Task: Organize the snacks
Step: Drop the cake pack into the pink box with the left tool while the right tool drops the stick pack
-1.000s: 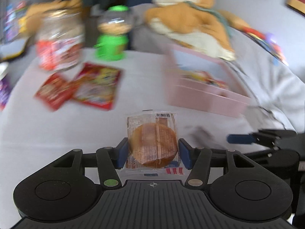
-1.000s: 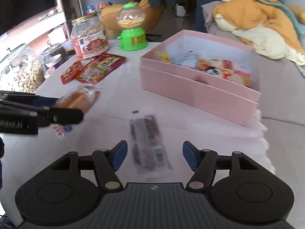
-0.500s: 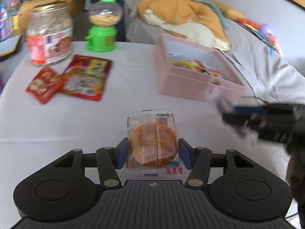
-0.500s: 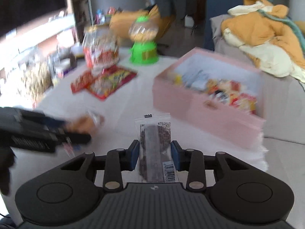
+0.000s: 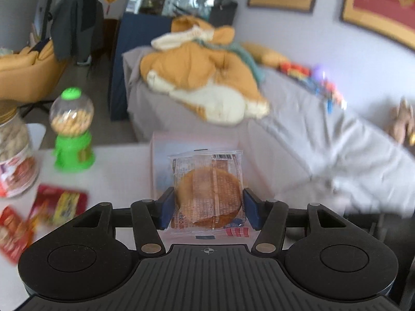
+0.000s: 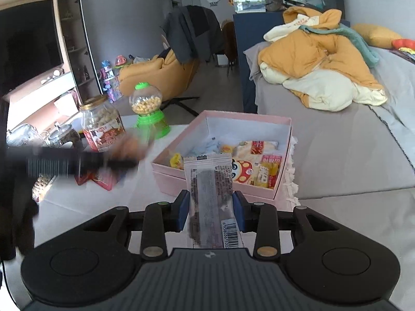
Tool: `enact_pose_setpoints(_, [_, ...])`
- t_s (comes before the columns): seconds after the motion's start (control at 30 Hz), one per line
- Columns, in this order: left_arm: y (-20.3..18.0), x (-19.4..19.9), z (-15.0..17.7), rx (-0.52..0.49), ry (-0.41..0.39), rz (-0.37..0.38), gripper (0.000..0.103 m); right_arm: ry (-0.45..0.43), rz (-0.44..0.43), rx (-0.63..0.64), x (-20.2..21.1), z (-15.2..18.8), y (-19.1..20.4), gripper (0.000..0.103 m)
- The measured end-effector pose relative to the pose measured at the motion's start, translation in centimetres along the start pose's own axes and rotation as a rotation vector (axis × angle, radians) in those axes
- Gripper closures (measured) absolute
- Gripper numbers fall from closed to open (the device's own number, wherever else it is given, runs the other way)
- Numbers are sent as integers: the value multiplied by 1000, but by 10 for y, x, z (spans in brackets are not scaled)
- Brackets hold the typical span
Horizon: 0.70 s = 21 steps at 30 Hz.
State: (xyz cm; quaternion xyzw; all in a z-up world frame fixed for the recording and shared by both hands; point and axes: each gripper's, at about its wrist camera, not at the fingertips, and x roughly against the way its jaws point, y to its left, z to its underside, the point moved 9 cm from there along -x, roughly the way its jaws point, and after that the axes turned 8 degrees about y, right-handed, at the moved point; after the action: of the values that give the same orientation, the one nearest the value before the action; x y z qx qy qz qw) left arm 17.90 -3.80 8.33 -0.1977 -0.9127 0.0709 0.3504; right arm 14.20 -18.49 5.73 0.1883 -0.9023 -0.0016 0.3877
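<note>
The left hand-held gripper [image 5: 207,208] clamps a clear-wrapped round cake [image 5: 207,194] at lower centre. The right hand-held gripper [image 6: 210,211] grips a dark snack bar [image 6: 211,202], lifted above the table [image 6: 85,199]. Behind it, mid-frame, sits the open pink box [image 6: 220,189] of snacks.

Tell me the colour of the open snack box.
Pale pink box, white inside; clearest in right wrist view.

Soft daylight, motion blur, fisheye warp
</note>
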Motion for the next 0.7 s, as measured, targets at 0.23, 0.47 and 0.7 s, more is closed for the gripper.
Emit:
enact_pose_setpoints(0.23, [2,-63,-43,139,-80,141,42,16,3,-15,-17,1,-8,67])
enact_pose_setpoints(0.47, [21,-111,-27,116,0,-12,45,33,37,-66,-22,10,-27,67])
enact_pose_setpoints(0.7, [75,-42,-24,240,-122,-32,45,5,79,-105,-15,-8,-44,67])
